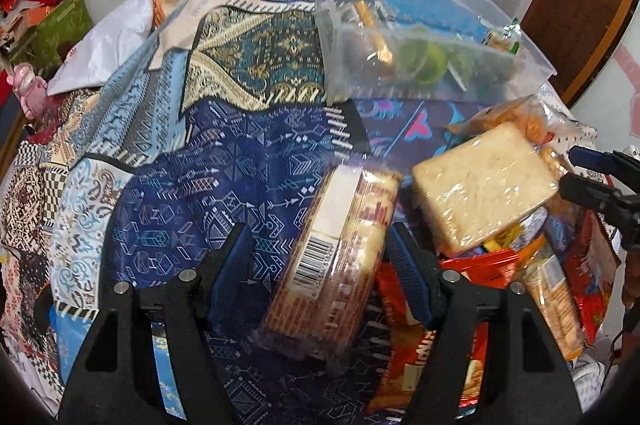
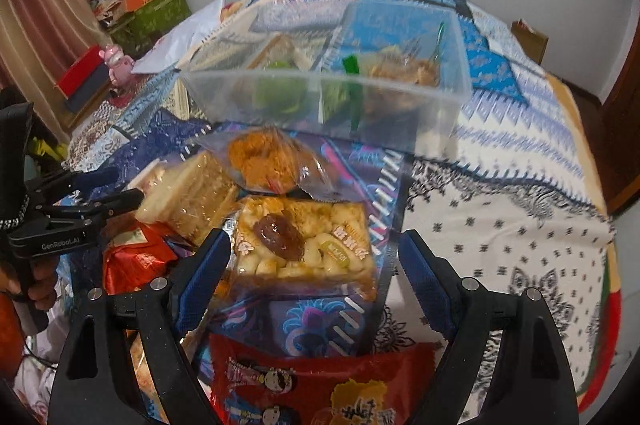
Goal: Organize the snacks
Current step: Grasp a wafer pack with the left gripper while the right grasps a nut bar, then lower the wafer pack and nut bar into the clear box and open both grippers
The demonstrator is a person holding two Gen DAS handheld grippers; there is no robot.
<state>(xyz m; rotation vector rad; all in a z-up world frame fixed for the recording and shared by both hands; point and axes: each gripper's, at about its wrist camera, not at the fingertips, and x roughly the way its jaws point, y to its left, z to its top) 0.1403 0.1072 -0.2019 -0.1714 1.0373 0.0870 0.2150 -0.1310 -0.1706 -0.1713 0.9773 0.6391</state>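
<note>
A clear divided plastic box (image 1: 420,65) (image 2: 340,97) with green and golden snacks inside stands on the patterned cloth. My left gripper (image 1: 320,245) is open around a barcoded biscuit pack (image 1: 336,257), its right finger beside the pack's edge. A wrapped pale sandwich cake (image 1: 484,185) (image 2: 188,193) lies to its right. My right gripper (image 2: 316,257) is open over a square nut-and-date cake pack (image 2: 304,245). A fluffy orange snack bag (image 2: 268,165) lies behind it. Red snack bags (image 2: 320,385) (image 1: 432,337) lie near the front.
A patchwork blue cloth (image 1: 200,185) covers the surface. A green box with clutter (image 2: 152,13) and a pink toy (image 2: 118,65) sit at the far left. A white bag (image 1: 108,41) lies at the back. A wooden door (image 1: 580,5) stands at the right.
</note>
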